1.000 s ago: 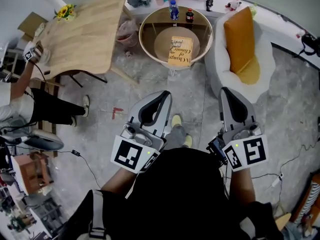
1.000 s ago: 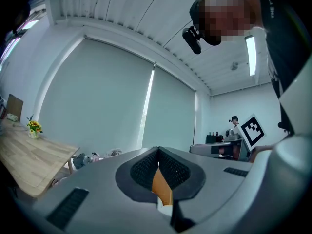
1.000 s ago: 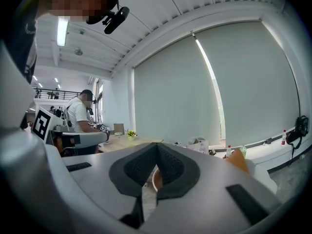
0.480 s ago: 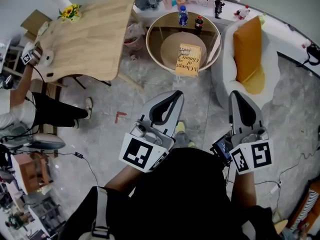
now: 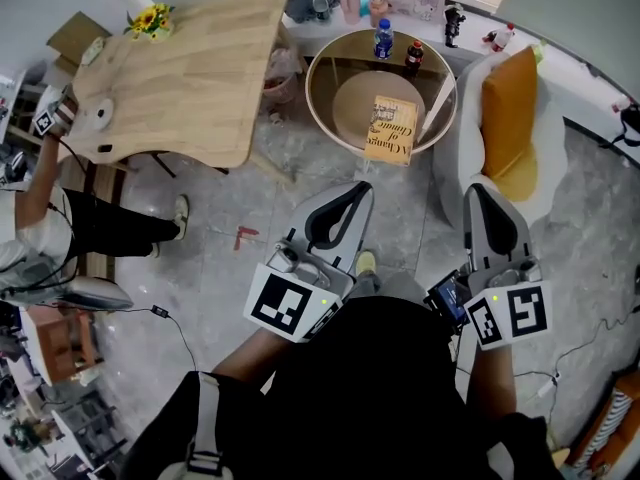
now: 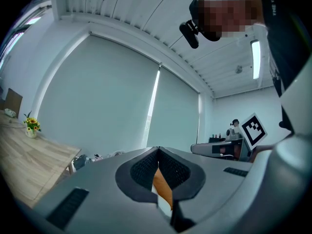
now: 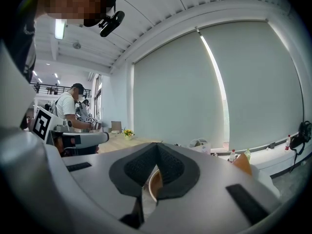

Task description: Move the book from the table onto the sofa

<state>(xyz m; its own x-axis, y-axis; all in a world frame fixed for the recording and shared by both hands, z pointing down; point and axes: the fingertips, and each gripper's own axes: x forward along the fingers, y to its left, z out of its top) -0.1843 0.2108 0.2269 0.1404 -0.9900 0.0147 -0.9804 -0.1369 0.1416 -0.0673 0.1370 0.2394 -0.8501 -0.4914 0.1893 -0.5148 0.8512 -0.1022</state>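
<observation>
A tan book (image 5: 391,130) lies flat on the round glass-topped table (image 5: 322,103), near its front rim. To the right of that table stands the white sofa (image 5: 455,158) with an orange cushion (image 5: 508,108) on it. My left gripper (image 5: 352,190) is held level over the floor, well short of the table, its jaws shut with nothing between them (image 6: 158,152). My right gripper (image 5: 480,190) is beside it, in front of the sofa, also shut and holding nothing (image 7: 157,147). A sliver of the table rim shows below the right jaws.
Two bottles (image 5: 383,38) (image 5: 414,56) stand at the back of the round table. A large wooden table (image 5: 180,78) with sunflowers (image 5: 150,18) is at the left, and another person (image 5: 60,218) with a gripper works beside it. Cables lie on the floor.
The round table, book and sofa have drawn nearer in the head view as I walk toward them. Both grippers travel forward with me and stay shut.
</observation>
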